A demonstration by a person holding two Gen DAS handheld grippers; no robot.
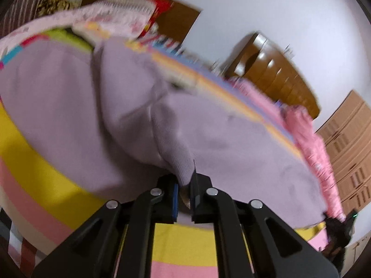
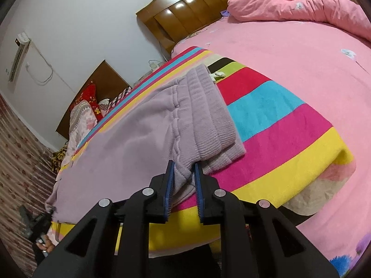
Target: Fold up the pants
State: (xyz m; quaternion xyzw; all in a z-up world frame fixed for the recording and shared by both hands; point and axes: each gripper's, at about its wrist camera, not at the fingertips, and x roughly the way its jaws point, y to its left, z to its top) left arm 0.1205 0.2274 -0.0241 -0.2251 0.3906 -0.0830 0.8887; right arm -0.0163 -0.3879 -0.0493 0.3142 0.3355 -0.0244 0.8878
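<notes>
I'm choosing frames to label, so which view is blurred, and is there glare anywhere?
Left wrist view: motion-smeared, the pants and striped blanket soft-edged. Right wrist view: sharp, with glare spots on the headboard. Both bend at the edges.

Home bedroom: bed (image 2: 289, 74) with pink sheet, wooden headboard (image 2: 185, 7), rumpled pink quilt (image 2: 301, 2) at head end, wall air conditioner (image 2: 19, 55), wardrobe doors (image 1: 350, 143).

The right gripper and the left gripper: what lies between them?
In the right wrist view, the lilac pants span from the right gripper to the left gripper, over the striped blanket.
</notes>
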